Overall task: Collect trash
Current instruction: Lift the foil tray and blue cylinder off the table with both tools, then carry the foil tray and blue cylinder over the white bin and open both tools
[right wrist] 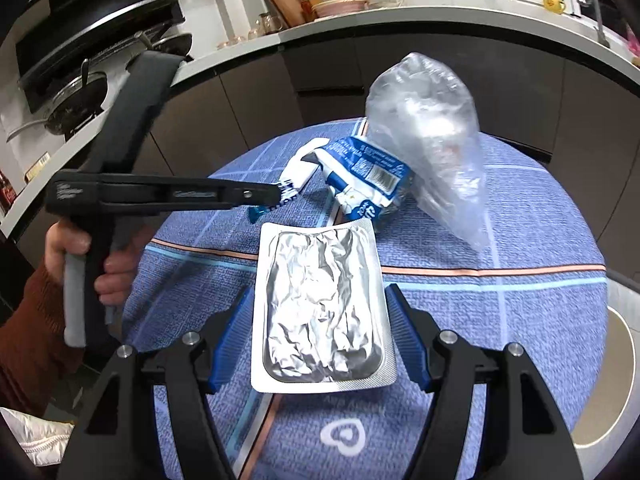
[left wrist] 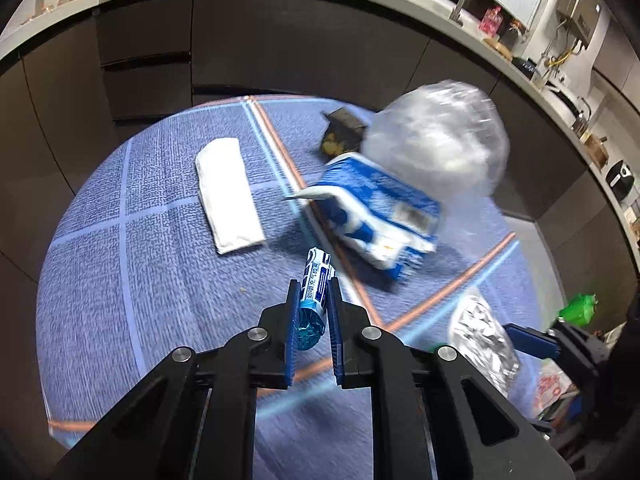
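While left gripper clamped blue-white wrapper roll above near table, right gripper gripped foil blister tray by edges; crumpled blue pack, clear bag lay far right.

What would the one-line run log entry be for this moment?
left tongs: shut on blue wrapper | right tongs: holding foil blister pack | on table: blue-white pouch, clear bag, white cloth

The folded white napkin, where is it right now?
In the left wrist view, the folded white napkin lies flat on the blue tablecloth, left of the blue-and-white package.
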